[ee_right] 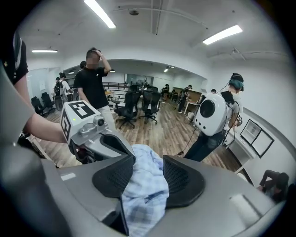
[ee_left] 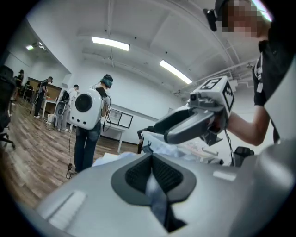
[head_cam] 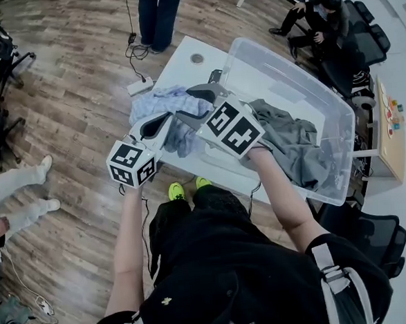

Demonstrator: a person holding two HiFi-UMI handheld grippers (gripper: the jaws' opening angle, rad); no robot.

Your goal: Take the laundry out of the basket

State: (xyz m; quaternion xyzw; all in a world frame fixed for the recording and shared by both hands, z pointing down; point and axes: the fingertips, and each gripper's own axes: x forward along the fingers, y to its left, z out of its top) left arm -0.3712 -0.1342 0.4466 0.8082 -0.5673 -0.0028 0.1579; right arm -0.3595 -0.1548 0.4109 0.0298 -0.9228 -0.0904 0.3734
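I hold two hand-held grippers, and both are on one garment. My left hand-held gripper (ee_left: 151, 159) has its jaws pressed together on a thin fold of the blue checked shirt (ee_left: 157, 194). Just beside it, my right hand-held gripper (ee_right: 149, 162) has its jaws partway apart. A thick bunch of the same shirt fills the gap and touches both pads. Beyond the two sets of tips the shirt bunches over the counter (head_cam: 182, 66), outside the basket.

To the right of my right hand-held gripper stands one basket (head_cam: 339, 124), a clear plastic tub on the counter. In it lies one grey heap of laundry (head_cam: 295, 144), piled at the near end; the far end shows bare bottom.

The counter is white, with one small round disc (head_cam: 196, 58) on it past the shirt. Around it runs the wood-plank floor (head_cam: 80, 97), where one white power strip (head_cam: 140, 86) lies. Farther off there is one standing person (head_cam: 156, 9) past the counter. One seated person (head_cam: 317, 11) is to the right among black office chairs.
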